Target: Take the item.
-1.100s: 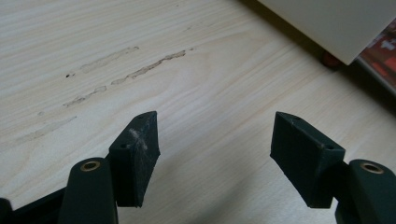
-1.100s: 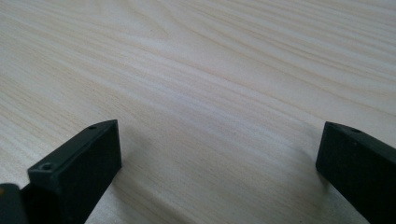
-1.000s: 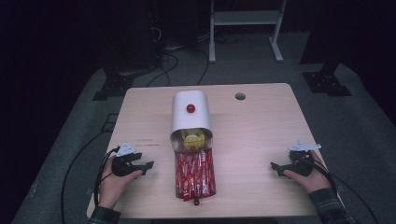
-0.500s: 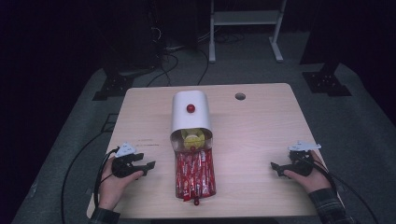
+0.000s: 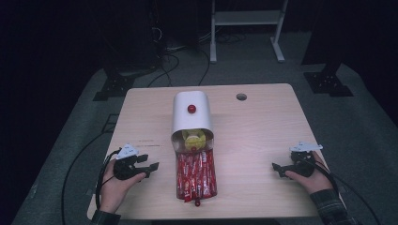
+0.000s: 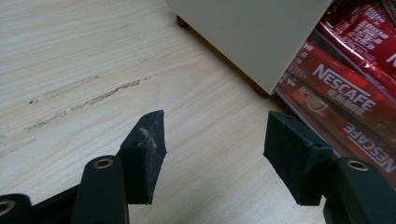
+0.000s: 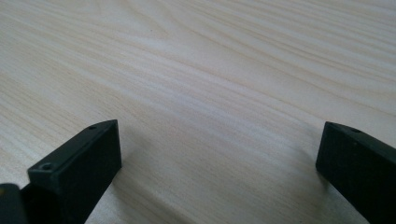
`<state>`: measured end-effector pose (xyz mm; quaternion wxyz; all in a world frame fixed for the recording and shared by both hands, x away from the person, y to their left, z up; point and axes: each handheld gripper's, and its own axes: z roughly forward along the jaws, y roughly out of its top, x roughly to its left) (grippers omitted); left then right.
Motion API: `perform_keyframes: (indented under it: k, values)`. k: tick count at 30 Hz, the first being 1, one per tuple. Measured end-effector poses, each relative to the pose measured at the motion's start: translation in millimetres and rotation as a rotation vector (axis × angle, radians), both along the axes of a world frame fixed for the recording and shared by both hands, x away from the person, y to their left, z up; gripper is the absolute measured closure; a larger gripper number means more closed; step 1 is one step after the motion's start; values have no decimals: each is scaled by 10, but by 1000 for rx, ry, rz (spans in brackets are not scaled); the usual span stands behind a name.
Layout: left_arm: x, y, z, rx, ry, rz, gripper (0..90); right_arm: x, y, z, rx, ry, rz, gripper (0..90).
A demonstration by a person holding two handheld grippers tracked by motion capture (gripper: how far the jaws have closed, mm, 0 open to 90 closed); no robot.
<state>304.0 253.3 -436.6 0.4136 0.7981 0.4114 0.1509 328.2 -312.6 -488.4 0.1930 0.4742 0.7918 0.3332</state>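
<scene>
Red sachets (image 5: 195, 174) lie just right of the part-open, closing, empty left gripper (image 5: 154, 165)

table (image 5: 263, 140): light wood top, round hole (image 5: 241, 97) near the far edge, right of centre. on it: white rounded container (image 5: 190, 117) lying on its side at centre, open end facing near; red sachets (image 5: 195, 174) spread flat from that opening toward the near edge; faint scuff marks (image 6: 84, 95) on the wood at left.
</scene>
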Motion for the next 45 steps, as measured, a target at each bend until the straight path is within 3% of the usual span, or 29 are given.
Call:
perform_keyframes:
  k: [32,45]
  values:
    - [-188,-309,272,-57,-37,-111,453,0,0,0,1,0,0,0]
    - [-237,-487,305,-75,-36,-157,479,0,0,-1,0,0,0,0]
